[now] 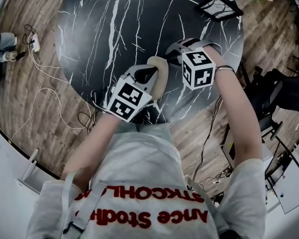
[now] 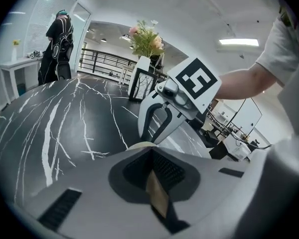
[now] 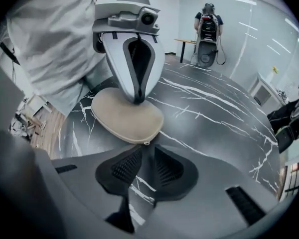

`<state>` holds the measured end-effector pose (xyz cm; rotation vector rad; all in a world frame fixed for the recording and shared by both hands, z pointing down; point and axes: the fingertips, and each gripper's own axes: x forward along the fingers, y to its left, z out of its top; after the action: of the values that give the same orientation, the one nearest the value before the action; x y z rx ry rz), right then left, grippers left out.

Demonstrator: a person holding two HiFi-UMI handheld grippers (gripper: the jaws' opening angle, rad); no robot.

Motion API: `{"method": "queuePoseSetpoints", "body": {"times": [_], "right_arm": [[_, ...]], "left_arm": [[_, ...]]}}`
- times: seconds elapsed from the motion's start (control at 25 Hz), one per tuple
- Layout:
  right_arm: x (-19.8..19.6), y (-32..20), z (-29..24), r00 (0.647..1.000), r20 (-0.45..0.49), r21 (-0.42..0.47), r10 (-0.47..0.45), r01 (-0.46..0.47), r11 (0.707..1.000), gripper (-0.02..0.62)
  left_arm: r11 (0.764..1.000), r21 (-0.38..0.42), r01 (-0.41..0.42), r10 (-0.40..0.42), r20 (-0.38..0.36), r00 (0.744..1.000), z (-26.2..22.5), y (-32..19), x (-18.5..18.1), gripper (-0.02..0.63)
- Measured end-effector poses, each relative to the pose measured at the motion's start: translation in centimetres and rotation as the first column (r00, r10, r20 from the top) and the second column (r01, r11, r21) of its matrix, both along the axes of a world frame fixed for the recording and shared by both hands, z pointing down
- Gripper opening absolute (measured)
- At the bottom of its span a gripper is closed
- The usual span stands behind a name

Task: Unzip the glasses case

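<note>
A tan oval glasses case (image 3: 124, 116) lies flat on the black marble table (image 1: 114, 24), near its front edge. My left gripper (image 3: 138, 101) presses down on the case from the far side in the right gripper view, shut on the case's edge; in the left gripper view a tan strip sits pinched between its pads (image 2: 157, 193). My right gripper (image 3: 145, 148) points steeply down at the opposite edge. Its jaws stand a little apart, with the table showing through the gap. The small metal zip pull (image 3: 146, 143) lies right at its fingertips. In the head view both grippers flank the case (image 1: 163, 78).
A black lantern frame (image 1: 219, 5) and a vase of flowers (image 2: 145, 39) stand at the table's far side. A person (image 3: 208, 34) stands beyond the table. Cables (image 1: 40, 83) trail over the wooden floor at the left, and office clutter lies at the right.
</note>
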<state>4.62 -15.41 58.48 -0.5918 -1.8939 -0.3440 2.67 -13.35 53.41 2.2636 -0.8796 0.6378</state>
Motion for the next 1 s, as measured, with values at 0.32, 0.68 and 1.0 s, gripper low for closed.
{"method": "queuePoseSetpoints", "body": {"times": [0.32,0.68,1.0], "right_arm": [[0.1,0.7,0.0,0.973,-0.073,0.074,-0.218,0.223,0.972,0.055],[0.7,1.6,-0.3,0.973,-0.068,0.111,-0.22,0.226,0.968,0.04],[1.6,4.9,-0.6,0.999,0.035,0.068,0.003,-0.005,0.998,0.026]], "left_arm": [[1.0,0.014,0.012,-0.012,0.0,1.0,0.1,0.0,-0.1,0.0],[0.999,0.027,0.044,-0.044,-0.004,0.999,0.2,-0.1,-0.2,0.0],[0.997,0.005,0.074,-0.074,-0.032,0.997,0.4,-0.1,-0.4,0.0]]}}
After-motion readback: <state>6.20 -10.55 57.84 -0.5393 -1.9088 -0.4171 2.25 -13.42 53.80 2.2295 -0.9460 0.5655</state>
